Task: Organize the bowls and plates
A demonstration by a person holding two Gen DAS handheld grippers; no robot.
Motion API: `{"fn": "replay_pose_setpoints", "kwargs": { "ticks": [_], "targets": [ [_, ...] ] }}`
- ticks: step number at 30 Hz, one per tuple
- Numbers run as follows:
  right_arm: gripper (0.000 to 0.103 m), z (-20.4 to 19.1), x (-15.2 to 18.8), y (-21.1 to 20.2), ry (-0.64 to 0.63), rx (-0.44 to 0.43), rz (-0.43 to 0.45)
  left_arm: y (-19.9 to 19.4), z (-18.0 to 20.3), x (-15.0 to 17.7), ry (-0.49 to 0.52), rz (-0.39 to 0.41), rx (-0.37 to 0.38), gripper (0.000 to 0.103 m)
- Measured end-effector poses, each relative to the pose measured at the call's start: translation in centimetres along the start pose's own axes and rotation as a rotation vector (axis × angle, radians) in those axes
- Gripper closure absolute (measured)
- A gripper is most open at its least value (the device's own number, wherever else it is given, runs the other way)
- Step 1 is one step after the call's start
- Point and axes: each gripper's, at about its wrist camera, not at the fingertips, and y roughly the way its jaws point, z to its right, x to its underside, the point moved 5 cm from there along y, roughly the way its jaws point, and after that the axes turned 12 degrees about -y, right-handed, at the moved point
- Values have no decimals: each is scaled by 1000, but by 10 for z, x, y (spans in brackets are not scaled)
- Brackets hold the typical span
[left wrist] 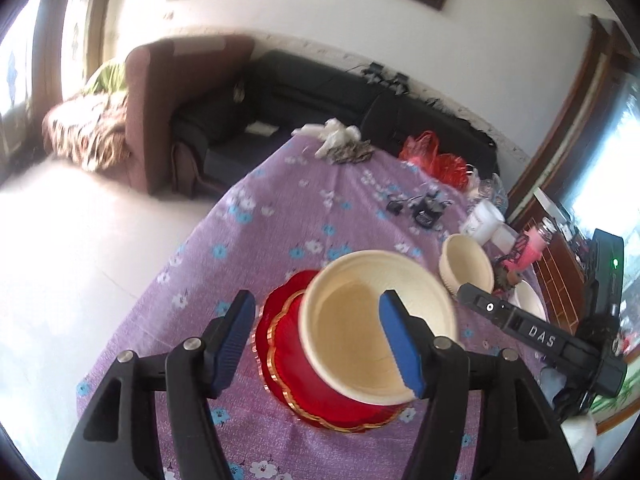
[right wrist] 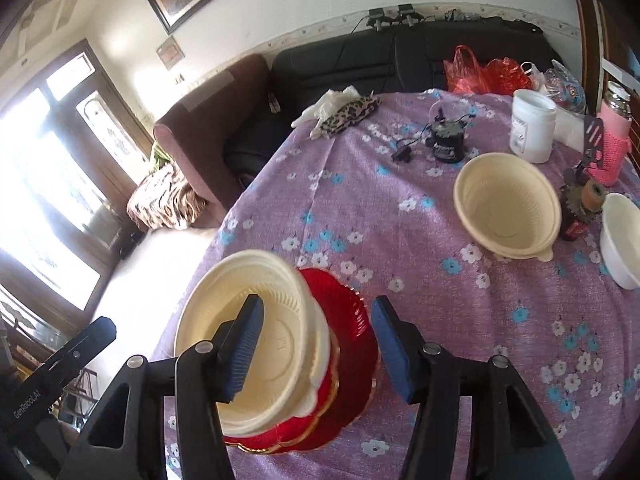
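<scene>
Both grippers stood released — left gripper (left wrist: pixel 320 344) and right gripper (right wrist: pixel 318 348) straddled the cream bowl (left wrist: pixel 372 320) on red plates (left wrist: pixel 296 380). Second cream bowl (right wrist: pixel 506 208) lay ahead-right of the jaws, nearer the right gripper.

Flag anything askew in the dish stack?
Yes: the cream bowl sits tilted and off-centre on the red plates, leaning toward the table edge rather than nested flat. Both grippers are open, not touching it.

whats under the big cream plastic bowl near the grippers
The cream plastic bowl sits on stacked red scalloped plates with gold rims, on the purple floral tablecloth. The plates' centres are covered; their count is unclear.
</scene>
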Motion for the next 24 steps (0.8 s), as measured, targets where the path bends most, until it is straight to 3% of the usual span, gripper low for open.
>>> {"fn": "replay_pose_setpoints", "kwargs": {
  "ticks": [6, 12, 17, 24],
  "targets": [
    [41, 66, 11, -45, 56, 90, 47, -13, 69, 24, 147, -4, 107, 30],
    [41, 142, 32, -75, 180, 169, 58, 15, 143, 60, 231, -91, 179, 29],
    [41, 183, 48, -82, 243, 185, 53, 56, 182, 83, 235, -161, 174, 29],
    [41, 225, 55, -65, 334, 161, 56, 131, 214, 91, 173, -193, 80, 29]
  ]
}}
